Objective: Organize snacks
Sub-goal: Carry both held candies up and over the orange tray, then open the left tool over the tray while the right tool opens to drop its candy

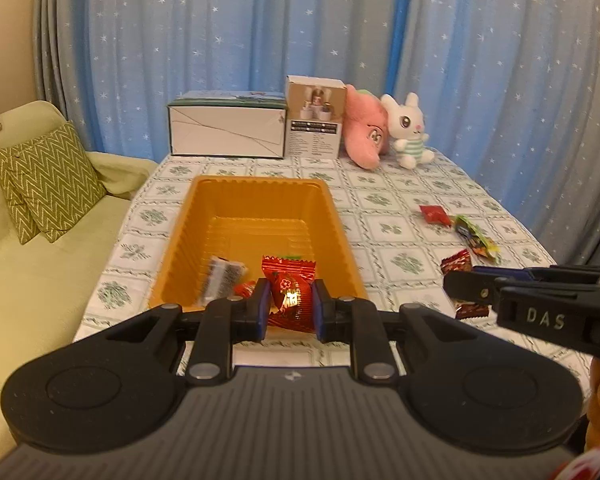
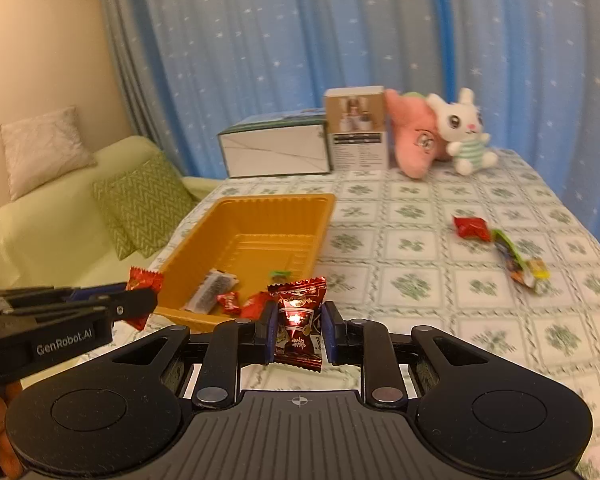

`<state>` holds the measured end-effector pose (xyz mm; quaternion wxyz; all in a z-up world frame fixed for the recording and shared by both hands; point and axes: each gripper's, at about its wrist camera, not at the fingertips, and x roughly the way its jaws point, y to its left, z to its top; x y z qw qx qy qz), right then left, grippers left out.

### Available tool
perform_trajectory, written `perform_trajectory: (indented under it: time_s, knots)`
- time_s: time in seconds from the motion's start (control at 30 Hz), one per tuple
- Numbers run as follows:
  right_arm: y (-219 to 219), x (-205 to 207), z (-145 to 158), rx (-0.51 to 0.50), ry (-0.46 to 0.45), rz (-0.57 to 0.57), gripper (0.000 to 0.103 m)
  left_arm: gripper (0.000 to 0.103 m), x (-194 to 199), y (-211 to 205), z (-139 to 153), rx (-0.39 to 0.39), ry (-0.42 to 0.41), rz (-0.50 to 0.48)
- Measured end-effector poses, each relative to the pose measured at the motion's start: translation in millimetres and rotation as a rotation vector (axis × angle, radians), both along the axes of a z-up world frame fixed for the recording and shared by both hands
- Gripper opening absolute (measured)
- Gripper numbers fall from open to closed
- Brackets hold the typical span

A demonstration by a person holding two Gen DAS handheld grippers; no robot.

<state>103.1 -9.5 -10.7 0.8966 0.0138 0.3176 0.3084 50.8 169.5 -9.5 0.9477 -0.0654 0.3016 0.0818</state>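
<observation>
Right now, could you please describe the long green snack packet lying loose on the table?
Start from the orange tray and look right across the tablecloth. Past the loose red packet lies the long green snack packet, the only narrow, multicoloured wrapper there.

Each fisheye camera is sitting just behind its own claw and is looking forward and downward along the fingers, close above the near edge of the counter [image 1: 400,200]. Both views are facing the star-patterned curtain [image 1: 240,32]. Both are sharing the orange tray [image 1: 260,200], the boxes [image 2: 276,152] and the plush toys [image 2: 464,132]. Each view is also catching the other claw at its side edge.
</observation>
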Motion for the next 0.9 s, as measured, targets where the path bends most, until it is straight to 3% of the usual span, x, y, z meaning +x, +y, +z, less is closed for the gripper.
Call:
perform_trajectory:
  time_s: [0.33,0.9]
  knots:
    - [42.3,26.8,-6.0,-0.023,0.002,0.07,0.023,0.019,19.8,32.3,1.0,-0.002,0.013,0.015]
    - [84.7,79.4,-28.9,-0.037,0.046,0.108,0.024,0.019,63.6,76.5,-24.5,-0.024,0.058,0.014]
